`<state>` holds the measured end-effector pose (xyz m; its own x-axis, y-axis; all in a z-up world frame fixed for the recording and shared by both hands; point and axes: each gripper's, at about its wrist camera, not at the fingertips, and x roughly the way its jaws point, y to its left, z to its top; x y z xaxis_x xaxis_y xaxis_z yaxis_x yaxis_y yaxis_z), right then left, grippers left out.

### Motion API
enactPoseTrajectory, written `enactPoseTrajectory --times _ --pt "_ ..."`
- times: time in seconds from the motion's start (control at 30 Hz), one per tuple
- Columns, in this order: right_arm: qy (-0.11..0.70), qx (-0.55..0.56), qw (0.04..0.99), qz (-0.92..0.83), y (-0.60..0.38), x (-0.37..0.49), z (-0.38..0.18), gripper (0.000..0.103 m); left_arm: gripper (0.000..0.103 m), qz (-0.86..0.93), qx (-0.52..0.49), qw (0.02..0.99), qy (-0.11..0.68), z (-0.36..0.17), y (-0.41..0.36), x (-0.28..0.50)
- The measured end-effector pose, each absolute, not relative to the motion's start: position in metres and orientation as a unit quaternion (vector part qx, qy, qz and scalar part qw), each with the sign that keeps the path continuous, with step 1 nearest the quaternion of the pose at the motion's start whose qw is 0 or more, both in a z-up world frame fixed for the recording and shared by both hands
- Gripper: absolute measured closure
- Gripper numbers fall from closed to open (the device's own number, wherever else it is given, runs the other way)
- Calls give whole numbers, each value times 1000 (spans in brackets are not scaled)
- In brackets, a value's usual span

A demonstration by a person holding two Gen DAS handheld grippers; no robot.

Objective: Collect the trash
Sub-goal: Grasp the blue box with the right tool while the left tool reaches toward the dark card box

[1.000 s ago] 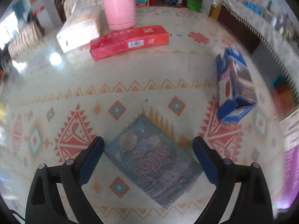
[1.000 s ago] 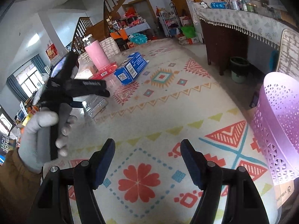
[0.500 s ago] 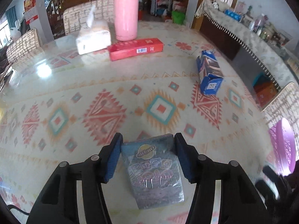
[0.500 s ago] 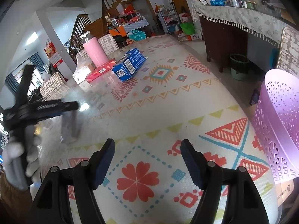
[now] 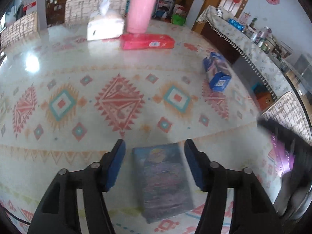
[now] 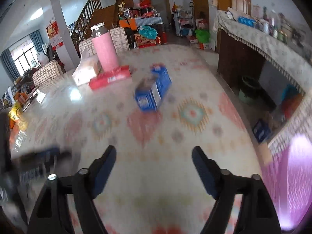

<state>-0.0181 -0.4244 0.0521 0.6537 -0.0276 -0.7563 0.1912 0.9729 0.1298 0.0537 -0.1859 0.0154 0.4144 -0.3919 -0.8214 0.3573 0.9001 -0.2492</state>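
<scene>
A dark foil snack packet (image 5: 162, 181) lies flat on the patterned table between the fingers of my left gripper (image 5: 154, 150). The jaws stand a little wider than the packet and I see a gap on each side, so the gripper is open. A blue carton (image 5: 216, 72) lies at the right of the table; it also shows in the right wrist view (image 6: 153, 89). My right gripper (image 6: 154, 156) is open and empty above the table, pointing toward the blue carton. The left gripper shows blurred at the left edge of the right wrist view (image 6: 39, 156).
A pink bottle (image 6: 105, 50), a red flat box (image 6: 111, 77) and a white tissue pack (image 5: 105, 27) stand at the far side. A purple perforated basket (image 6: 292, 175) is at the right past the table edge. A sideboard (image 6: 263, 39) runs along the right wall.
My left gripper pulled the packet back toward the near table edge, then its jaws widened around it. My right gripper swung forward toward the blue carton.
</scene>
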Motion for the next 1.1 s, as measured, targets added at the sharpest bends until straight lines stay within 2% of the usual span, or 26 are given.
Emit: enactPoseTrajectory --times 0.1,0.13,0.2,0.3,0.33,0.4,0.43,0.67,0.97,1.1 --pt "416 102 900 -84 -429 35 58 18 37 -225 -41 833 504 15 -176 58" --pt "418 107 897 -90 -431 52 58 18 32 -225 -48 832 504 16 -173 58" --pt "427 115 891 -101 -433 81 55 18 29 -221 -52 833 505 17 -170 59" --pt "451 115 876 -125 -437 121 42 18 29 -218 -42 829 514 14 -173 59" --pt "461 114 870 -133 -439 130 37 22 29 -217 -37 828 516 12 -174 59" --pt "479 113 859 -140 -441 143 25 46 29 -215 -31 827 519 11 -176 59" --pt "488 116 855 -134 -442 146 20 69 29 -215 -30 826 520 11 -176 59" --pt "481 122 860 -116 -439 93 25 69 27 -213 -32 827 519 10 -174 61" --pt "480 132 866 -48 -415 -53 40 69 13 -202 41 837 507 6 -196 48" --pt "468 148 871 -34 -409 -101 37 69 8 -188 104 841 497 0 -211 38"
